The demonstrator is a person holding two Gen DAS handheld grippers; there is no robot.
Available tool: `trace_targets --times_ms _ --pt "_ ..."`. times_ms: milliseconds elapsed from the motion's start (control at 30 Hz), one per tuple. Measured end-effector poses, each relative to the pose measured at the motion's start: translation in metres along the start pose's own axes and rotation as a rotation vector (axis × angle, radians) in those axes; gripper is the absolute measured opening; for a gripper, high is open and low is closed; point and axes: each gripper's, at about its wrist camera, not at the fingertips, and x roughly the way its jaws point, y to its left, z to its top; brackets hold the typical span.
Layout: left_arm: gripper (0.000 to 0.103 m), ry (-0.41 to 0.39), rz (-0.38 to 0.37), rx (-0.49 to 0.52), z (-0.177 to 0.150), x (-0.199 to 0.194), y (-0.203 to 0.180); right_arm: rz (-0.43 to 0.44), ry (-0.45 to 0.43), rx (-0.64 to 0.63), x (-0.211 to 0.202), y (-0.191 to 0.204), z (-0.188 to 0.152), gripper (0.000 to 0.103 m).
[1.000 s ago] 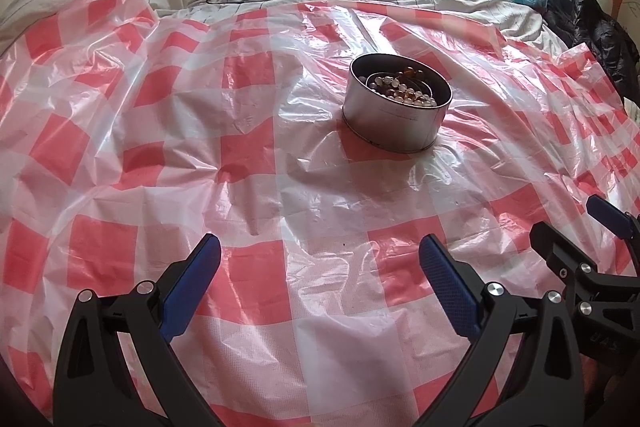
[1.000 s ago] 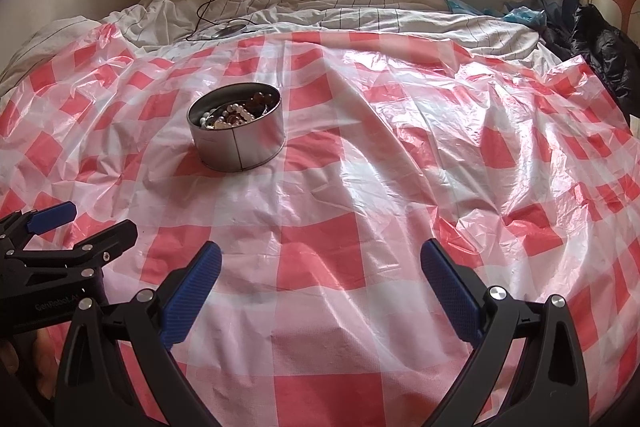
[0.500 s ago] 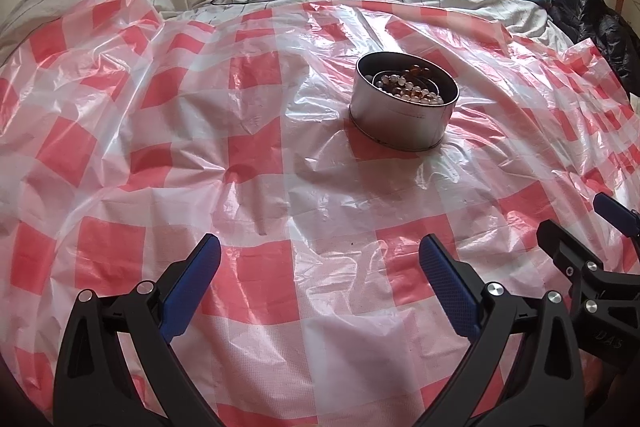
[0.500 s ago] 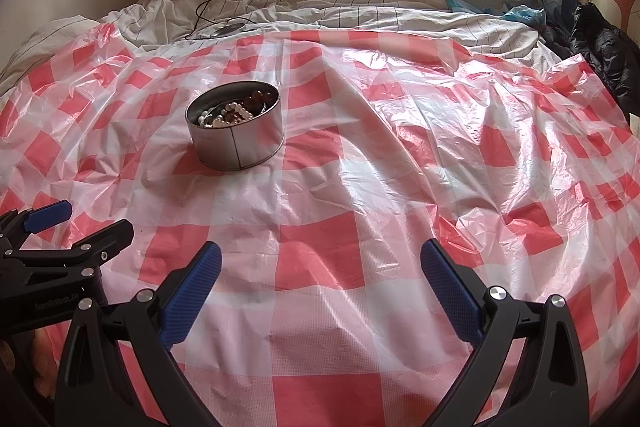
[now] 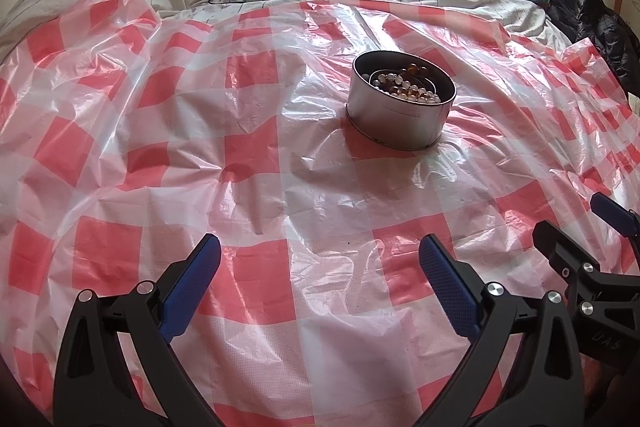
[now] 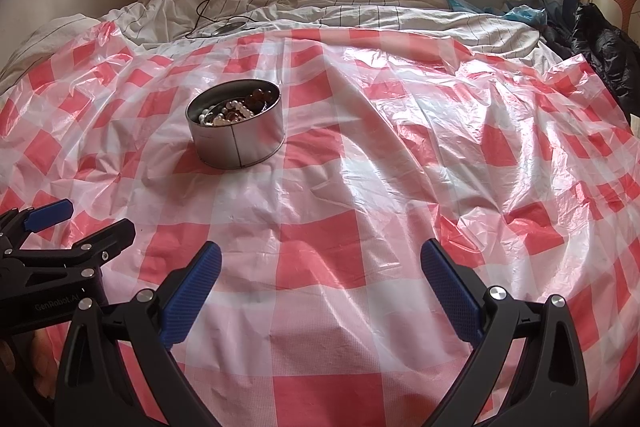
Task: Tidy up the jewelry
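A round metal tin (image 5: pixel 400 107) stands on the red-checked plastic sheet (image 5: pixel 256 187) spread over the bed, with the beaded jewelry (image 6: pixel 232 111) apparently all piled inside it. Left gripper (image 5: pixel 320 269) and right gripper (image 6: pixel 320 267) both hover well short of it, jaws spread and empty. This fits either beads gathered in or beads awaiting sorting, so no single move is called for.

My tongs' pads (image 5: pixel 448 291) blue, arms black. Plastic sheet (image 5: pixel 256 147) red/white check. Tin (image 5: pixel 396 119) silver; beads (image 5: pixel 408 87) white, amber, brown.
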Motion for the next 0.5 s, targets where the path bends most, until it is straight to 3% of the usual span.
trace_targets --times_ms 500 --pt "0.095 0.027 -0.033 -0.043 0.0008 0.0049 0.0051 -0.001 0.003 -0.005 0.0017 0.0018 -0.0018 0.095"
